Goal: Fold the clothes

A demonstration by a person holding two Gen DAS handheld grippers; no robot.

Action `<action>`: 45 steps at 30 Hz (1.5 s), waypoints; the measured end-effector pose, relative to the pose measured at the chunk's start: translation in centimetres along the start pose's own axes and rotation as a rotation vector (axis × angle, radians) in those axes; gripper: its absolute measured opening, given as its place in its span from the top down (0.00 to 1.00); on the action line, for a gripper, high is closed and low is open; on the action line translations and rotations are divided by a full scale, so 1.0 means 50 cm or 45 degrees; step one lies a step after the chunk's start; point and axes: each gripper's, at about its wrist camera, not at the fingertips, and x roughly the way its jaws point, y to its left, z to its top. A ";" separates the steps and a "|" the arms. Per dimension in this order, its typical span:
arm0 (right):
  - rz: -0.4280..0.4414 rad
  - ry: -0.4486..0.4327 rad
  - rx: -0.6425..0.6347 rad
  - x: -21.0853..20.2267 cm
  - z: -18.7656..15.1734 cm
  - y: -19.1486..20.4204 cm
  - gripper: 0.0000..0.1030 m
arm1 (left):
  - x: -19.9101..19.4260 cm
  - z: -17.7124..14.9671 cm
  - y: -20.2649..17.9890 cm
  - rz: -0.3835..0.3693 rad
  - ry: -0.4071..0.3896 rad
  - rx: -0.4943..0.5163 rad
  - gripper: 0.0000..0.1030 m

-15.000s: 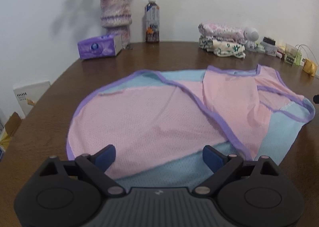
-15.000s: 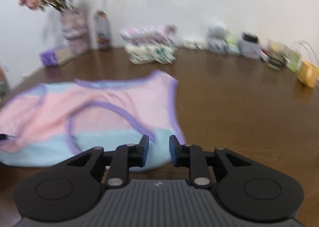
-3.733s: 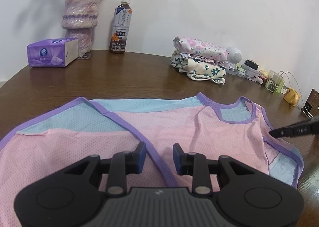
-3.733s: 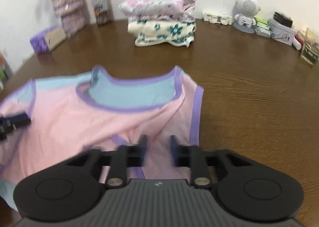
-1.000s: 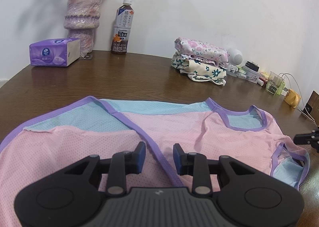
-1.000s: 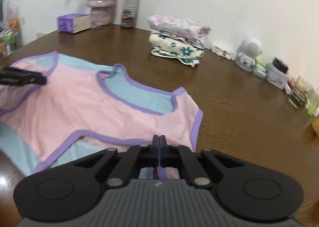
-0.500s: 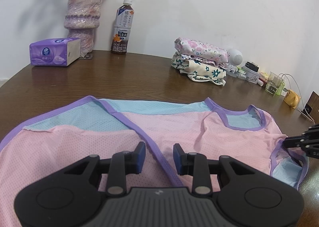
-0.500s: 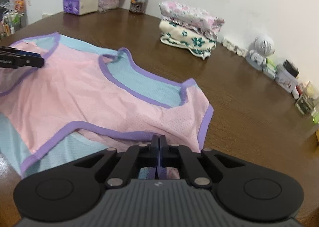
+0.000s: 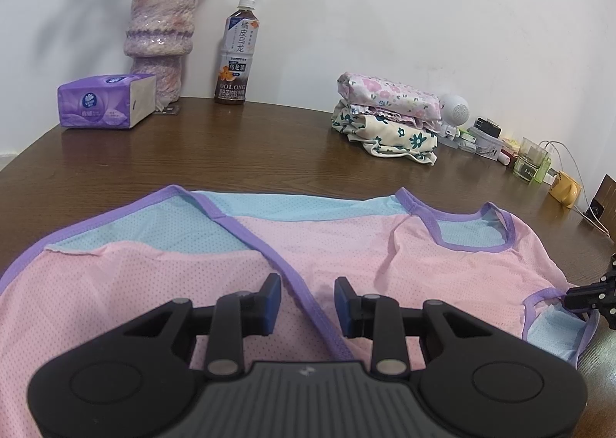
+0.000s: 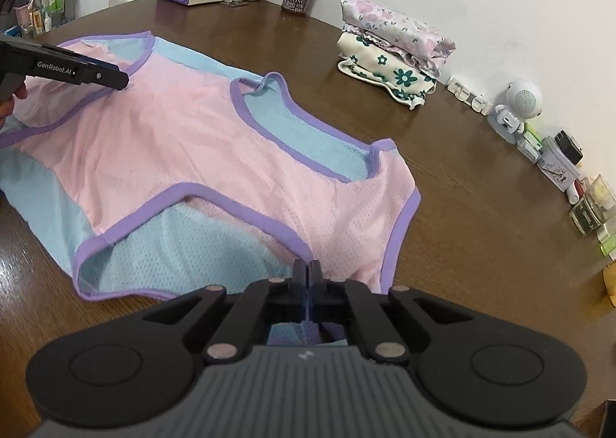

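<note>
A pink and light-blue mesh vest (image 9: pixel 346 245) with purple trim lies spread on the brown table (image 9: pixel 231 153). My left gripper (image 9: pixel 307 303) hovers low over its middle. Its fingers stand apart astride a purple seam and pinch nothing. From the right wrist view the vest (image 10: pixel 173 137) shows its neck hole and an armhole. The left gripper (image 10: pixel 119 80) reaches in from the left there, held by a hand. My right gripper (image 10: pixel 307 272) is shut on the vest's purple armhole edge at the near corner. It also shows at the far right in the left wrist view, the right gripper (image 9: pixel 569 297).
A stack of folded floral clothes (image 9: pixel 389 122) sits at the back of the table. A tea bottle (image 9: pixel 235 56), a vase (image 9: pixel 159 33) and a tissue pack (image 9: pixel 104 101) stand at the back left. Small items and a white speaker figure (image 10: pixel 516 106) line the right edge.
The right gripper has rolled and dipped slightly with the armhole edge pinched in it, tugging that corner of the vest. The left gripper has stayed put.
</note>
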 end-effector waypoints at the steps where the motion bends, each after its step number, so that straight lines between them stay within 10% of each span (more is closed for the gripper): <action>1: -0.008 -0.004 0.007 0.000 0.000 -0.001 0.95 | 0.000 0.000 0.000 0.000 0.000 0.000 0.72; 4: -0.025 -0.049 0.048 -0.010 0.002 -0.008 0.76 | 0.000 0.000 -0.001 0.003 0.000 0.003 0.72; 11: 0.145 -0.161 0.177 -0.020 0.029 0.016 0.75 | -0.010 0.018 -0.009 -0.019 0.036 -0.009 0.72; 15: 0.037 -0.165 0.168 -0.012 0.040 0.015 0.73 | -0.055 0.042 -0.098 -0.144 0.000 0.290 0.49; 22: -0.056 -0.112 0.193 -0.007 0.003 -0.018 0.71 | -0.034 0.006 -0.316 -0.364 0.102 0.830 0.50; 33: -0.025 -0.131 0.100 0.009 -0.019 -0.021 0.72 | 0.038 -0.021 -0.374 -0.245 0.218 0.918 0.85; 45: -0.138 -0.105 -0.361 0.004 -0.008 0.038 0.93 | 0.041 -0.046 -0.433 -0.152 0.226 1.288 0.96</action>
